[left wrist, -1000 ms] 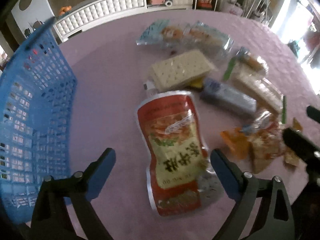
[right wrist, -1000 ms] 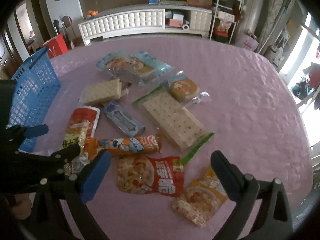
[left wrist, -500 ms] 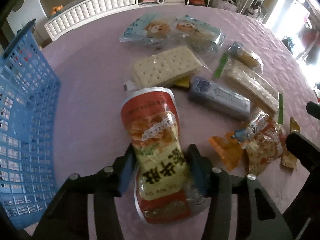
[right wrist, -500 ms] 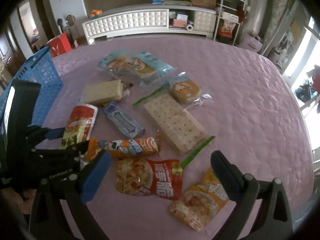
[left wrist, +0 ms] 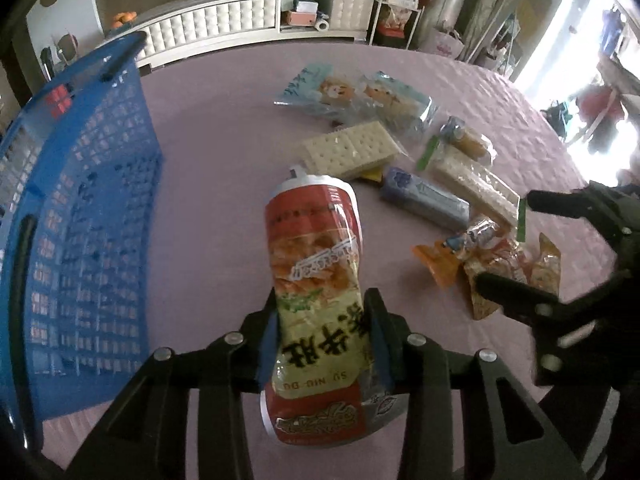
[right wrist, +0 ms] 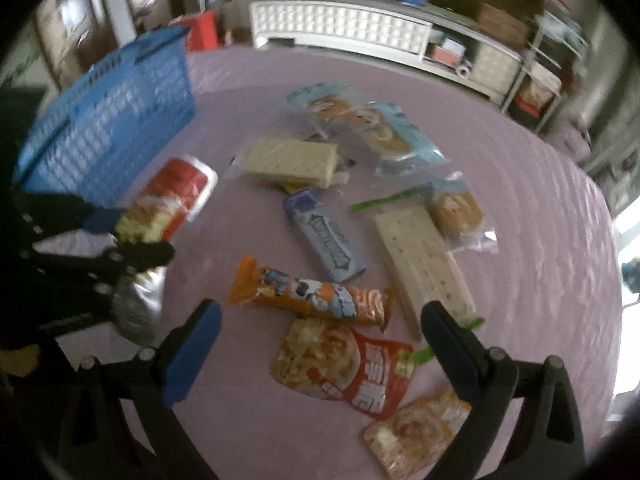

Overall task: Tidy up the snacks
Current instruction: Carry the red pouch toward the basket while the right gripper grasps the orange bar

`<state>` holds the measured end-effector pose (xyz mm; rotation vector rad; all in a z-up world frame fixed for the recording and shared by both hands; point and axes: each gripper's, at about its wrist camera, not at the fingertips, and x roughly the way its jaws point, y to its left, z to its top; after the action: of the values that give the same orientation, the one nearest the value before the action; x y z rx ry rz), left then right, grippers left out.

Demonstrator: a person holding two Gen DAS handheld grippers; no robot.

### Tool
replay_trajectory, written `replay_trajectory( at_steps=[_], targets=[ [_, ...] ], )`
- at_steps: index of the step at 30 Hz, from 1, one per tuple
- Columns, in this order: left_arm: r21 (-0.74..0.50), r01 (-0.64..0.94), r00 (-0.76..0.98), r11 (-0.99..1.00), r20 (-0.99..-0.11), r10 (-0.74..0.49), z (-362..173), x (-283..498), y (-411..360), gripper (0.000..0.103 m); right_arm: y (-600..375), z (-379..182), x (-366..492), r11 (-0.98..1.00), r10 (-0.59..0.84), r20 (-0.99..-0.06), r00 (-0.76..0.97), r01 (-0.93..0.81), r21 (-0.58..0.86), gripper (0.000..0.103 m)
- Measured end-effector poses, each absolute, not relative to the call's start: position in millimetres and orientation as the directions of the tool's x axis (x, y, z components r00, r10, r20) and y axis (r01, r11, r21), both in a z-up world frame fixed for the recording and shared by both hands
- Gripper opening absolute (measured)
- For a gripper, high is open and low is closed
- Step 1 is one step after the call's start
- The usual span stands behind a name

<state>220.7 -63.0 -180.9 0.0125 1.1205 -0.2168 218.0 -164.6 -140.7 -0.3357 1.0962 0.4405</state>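
Observation:
My left gripper [left wrist: 322,332] is shut on a red and cream snack pouch [left wrist: 316,256] and holds it lifted over the purple table, right of the blue basket [left wrist: 80,208]. In the right wrist view the same pouch [right wrist: 172,200] sits in the left gripper [right wrist: 132,232] beside the basket [right wrist: 116,120]. My right gripper [right wrist: 320,332] is open and empty above an orange snack bar [right wrist: 312,292] and a red chips bag [right wrist: 348,368]. It also shows in the left wrist view [left wrist: 516,248].
Loose snacks lie on the purple tablecloth [right wrist: 540,208]: a cracker pack [right wrist: 292,160], a blue-grey bar [right wrist: 324,236], a long cracker pack [right wrist: 420,264], blue bread bags [right wrist: 360,120], a bun [right wrist: 456,208] and an orange bag [right wrist: 416,436]. A white cabinet [right wrist: 352,24] stands behind.
My left gripper closed on the red pouch and lifted it off the table toward the basket. My right gripper swung left and lower over the snacks and stayed open.

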Motion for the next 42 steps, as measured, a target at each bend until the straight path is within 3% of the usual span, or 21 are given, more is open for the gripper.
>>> replay_trajectory(
  at_steps=[9,12,15,16,30,42],
  targets=[
    [-0.099,0.175,0.418,0.979,-0.893,-0.166,-183,210,-51,0.037,-139,-179,232,0.766,0.089,-0.935,0.343,-0.624,-0.156,0.069],
    [-0.101,0.177,0.422,0.979,-0.891,-0.168,-180,207,-50,0.037,-138,-180,235,0.766,0.073,-0.931,0.359,-0.618,-0.178,0.043],
    [-0.106,0.185,0.436,0.977,-0.882,-0.178,-173,203,-50,0.037,-144,-173,236,0.783,0.117,-0.929,0.351,-0.608,-0.131,0.035],
    [-0.103,0.187,0.443,0.977,-0.879,-0.178,-168,201,-51,0.037,-145,-169,237,0.788,0.119,-0.926,0.358,-0.602,-0.132,0.025],
    [-0.058,0.221,0.641,0.973,-0.743,-0.190,-50,159,-33,0.037,-136,-51,197,0.842,0.255,-0.807,0.532,-0.533,-0.086,0.025],
    [-0.001,0.086,0.719,0.996,-0.692,-0.063,6,165,77,0.037,-50,2,213,0.816,0.368,-0.724,0.583,-0.576,-0.049,0.026]
  ],
)
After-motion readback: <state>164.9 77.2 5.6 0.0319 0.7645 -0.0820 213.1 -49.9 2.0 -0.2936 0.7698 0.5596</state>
